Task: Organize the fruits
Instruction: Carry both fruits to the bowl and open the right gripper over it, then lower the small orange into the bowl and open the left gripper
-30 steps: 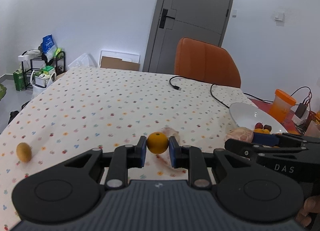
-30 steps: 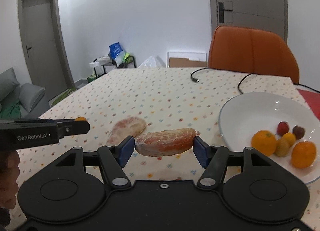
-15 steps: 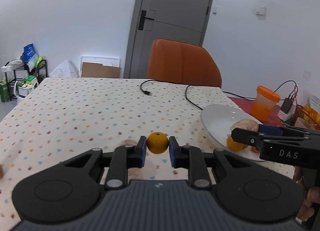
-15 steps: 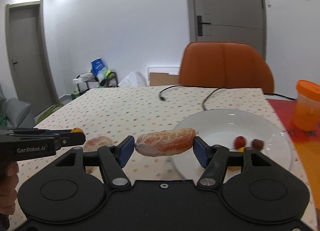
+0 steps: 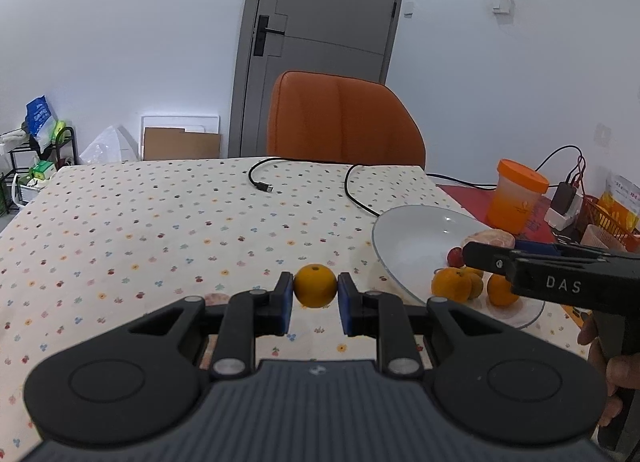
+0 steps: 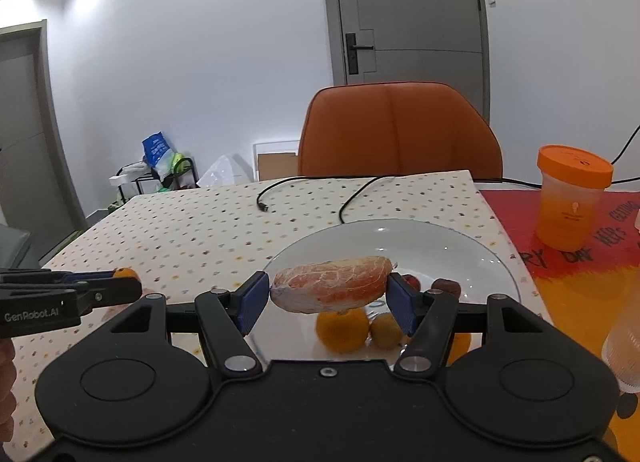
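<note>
Reading left to right: left gripper [image 5: 315,300] clamps a small round orange citrus fruit [image 5: 315,285] between its blue pads, above the dotted cream tablecloth [image 5: 160,229], short of the rim of the wide white ceramic plate [image 5: 404,238], which lies ahead and to its right. Right gripper [image 6: 328,302] pinches a plastic-wrapped peeled pink grapefruit wedge [image 6: 332,282] by its two ends, long axis crosswise between the jaws, roughly level. This gripper is already over the plate; loose small oranges [image 6: 342,328] and dark red fruits [image 6: 446,286] sit directly beneath and beyond the wedge. Judgement: right hand is the nearer to a drop; the wedge needs a clear patch, likely farther back in the plate. Left hand must travel rightward first.
</note>
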`<state>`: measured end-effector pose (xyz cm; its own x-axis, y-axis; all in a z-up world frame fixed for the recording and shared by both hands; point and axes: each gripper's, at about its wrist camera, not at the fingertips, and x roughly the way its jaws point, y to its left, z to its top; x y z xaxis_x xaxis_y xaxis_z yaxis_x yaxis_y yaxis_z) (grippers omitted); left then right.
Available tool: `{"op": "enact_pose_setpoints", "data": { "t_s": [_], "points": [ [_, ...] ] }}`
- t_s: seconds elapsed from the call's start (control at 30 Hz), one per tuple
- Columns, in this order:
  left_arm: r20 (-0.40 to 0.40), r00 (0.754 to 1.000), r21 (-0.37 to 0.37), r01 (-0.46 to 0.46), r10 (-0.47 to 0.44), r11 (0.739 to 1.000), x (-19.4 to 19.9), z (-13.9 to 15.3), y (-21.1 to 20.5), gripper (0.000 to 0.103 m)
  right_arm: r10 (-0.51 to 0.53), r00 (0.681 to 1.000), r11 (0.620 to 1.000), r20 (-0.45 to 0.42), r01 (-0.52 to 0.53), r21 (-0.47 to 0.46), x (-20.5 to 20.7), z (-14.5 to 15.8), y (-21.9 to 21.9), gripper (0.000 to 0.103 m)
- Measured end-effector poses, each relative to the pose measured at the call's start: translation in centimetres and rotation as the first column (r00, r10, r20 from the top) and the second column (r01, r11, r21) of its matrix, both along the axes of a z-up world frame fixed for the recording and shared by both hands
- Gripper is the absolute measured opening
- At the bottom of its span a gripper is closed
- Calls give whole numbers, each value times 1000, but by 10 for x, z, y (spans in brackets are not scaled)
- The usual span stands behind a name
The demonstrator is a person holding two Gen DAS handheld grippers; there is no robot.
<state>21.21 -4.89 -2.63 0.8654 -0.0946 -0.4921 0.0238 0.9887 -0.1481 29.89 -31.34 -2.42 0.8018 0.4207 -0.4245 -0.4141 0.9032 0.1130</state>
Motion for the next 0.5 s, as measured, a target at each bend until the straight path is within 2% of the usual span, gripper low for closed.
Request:
{"op": "enact_pose_setpoints", "data": {
  "t_s": [0.17,0.27,0.33,0.4,0.5],
  "points": [
    [-1,1000,11,13,-13,1000,8,2,-6,22,-33,999,999,-3,33,9,9,-2,-5,62],
    [2,1000,16,28,-28,999,13,4,-13,22,-67,998,996,-18,68,53,14,-5,-13,68],
    [3,999,18,41,-41,999,17,5,-18,22,-79,996,994,-27,81,69,13,-5,-18,77],
    [4,999,17,54,-54,998,20,5,-23,22,-100,995,992,-19,101,76,10,-6,-24,82],
    [2,997,15,79,-79,997,23,4,-32,22,-115,993,989,-35,118,89,4,-8,-34,83]
  ]
}}
